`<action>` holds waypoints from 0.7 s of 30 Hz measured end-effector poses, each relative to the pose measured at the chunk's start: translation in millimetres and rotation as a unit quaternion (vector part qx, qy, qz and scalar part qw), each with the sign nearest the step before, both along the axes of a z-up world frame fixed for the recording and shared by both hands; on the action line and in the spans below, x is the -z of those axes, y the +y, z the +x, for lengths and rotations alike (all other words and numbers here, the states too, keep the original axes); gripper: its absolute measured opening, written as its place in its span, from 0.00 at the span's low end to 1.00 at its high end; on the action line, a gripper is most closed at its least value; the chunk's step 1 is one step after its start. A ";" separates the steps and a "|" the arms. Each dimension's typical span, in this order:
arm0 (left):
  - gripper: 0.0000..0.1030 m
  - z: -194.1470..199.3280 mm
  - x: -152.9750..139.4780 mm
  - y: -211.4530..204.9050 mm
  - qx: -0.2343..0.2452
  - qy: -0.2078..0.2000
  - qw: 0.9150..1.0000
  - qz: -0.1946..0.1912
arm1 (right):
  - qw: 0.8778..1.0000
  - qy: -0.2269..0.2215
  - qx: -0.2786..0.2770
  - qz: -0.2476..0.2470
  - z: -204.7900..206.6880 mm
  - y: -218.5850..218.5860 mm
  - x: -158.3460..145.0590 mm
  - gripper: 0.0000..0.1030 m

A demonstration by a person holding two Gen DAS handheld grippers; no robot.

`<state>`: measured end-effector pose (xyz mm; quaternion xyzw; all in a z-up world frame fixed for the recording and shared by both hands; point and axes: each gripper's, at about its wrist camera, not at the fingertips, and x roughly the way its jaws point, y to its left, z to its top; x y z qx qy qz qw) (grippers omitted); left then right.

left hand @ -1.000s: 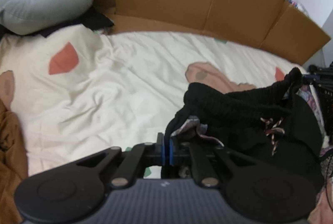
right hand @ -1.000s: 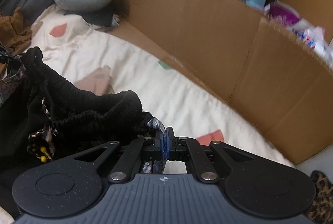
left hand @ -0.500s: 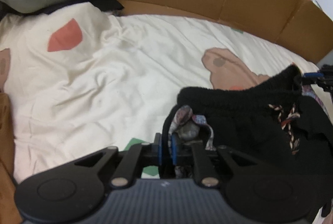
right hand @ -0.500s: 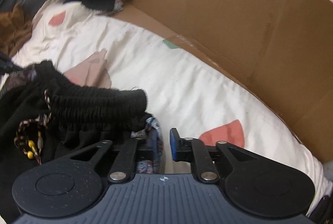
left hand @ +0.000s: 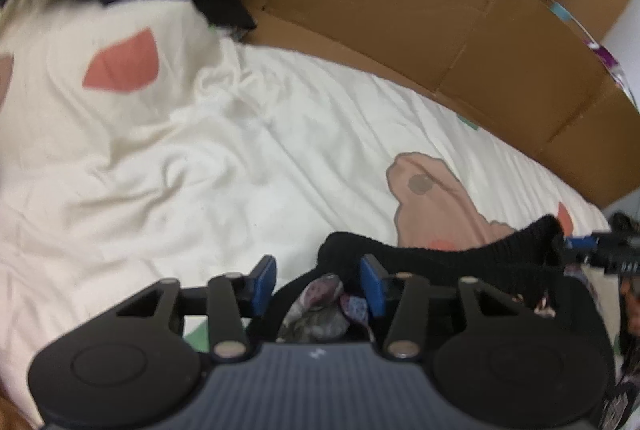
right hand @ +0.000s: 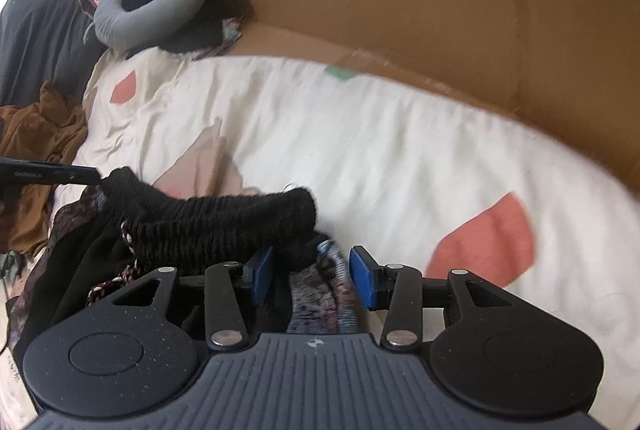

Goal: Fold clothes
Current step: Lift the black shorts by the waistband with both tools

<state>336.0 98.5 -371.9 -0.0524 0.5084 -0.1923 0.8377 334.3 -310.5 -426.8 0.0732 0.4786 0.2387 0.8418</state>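
Jaws opening around black garment [left hand: 440, 262]

The right gripper [right hand: 311, 276] is opening, its blue pads [right hand: 362, 280] either side of black ribbed-waistband patterned trousers [right hand: 224, 226] on a cream bedsheet [right hand: 360, 134].

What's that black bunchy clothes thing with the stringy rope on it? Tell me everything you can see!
It is a black garment with a thick ribbed elastic waistband, soft like knit, with a patterned grey-purple lining showing inside. A braided cream-and-dark drawstring hangs from the band. It lies crumpled on the cream bedsheet with coral patches, waistband stretched sideways. The left tongs and right tongs are opening at its two corners; cloth sits between their pads, unpinched.
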 end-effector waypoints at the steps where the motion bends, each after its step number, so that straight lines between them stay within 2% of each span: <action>1: 0.50 1.8 4.5 0.6 -0.006 0.008 1.000 -0.009 | 1.000 0.003 0.001 0.001 1.1 2.2 3.3 0.52; 3: 0.51 4.3 11.9 1.3 -0.015 0.022 0.999 -0.030 | 1.000 0.011 0.009 0.011 4.3 3.8 10.1 0.54; 7: 0.51 4.1 21.4 -1.6 -0.011 0.037 0.999 -0.036 | 0.999 0.020 0.014 0.033 8.8 6.7 17.7 0.54; 10: 0.38 -0.9 27.9 -1.5 0.001 0.053 0.998 -0.044 | 0.999 0.022 0.001 0.026 10.7 8.8 19.6 0.52; 12: 0.34 -5.5 29.9 -4.8 0.010 0.055 0.998 -0.032 | 0.999 0.030 -0.007 0.024 12.7 10.8 18.4 0.33; 13: 0.29 -6.5 29.3 -5.9 0.015 0.053 0.998 -0.026 | 0.999 0.030 -0.015 0.017 12.2 14.2 17.6 0.28; 14: 0.23 -7.6 28.7 -7.0 0.020 0.052 0.998 -0.021 | 0.999 0.029 -0.025 0.009 11.6 17.9 16.7 0.27; 16: 0.18 -9.4 25.8 -8.8 0.032 0.049 0.998 -0.008 | 0.999 0.023 -0.043 -0.011 9.4 24.6 14.0 0.19; 18: 0.15 -12.7 19.6 -11.1 0.053 0.036 0.998 0.015 | 0.998 0.013 -0.050 -0.032 7.6 27.3 8.3 0.13; 21: 0.11 -18.4 6.8 -10.6 0.061 0.011 0.997 0.041 | 0.995 -0.016 -0.066 -0.076 4.8 28.8 -1.6 0.10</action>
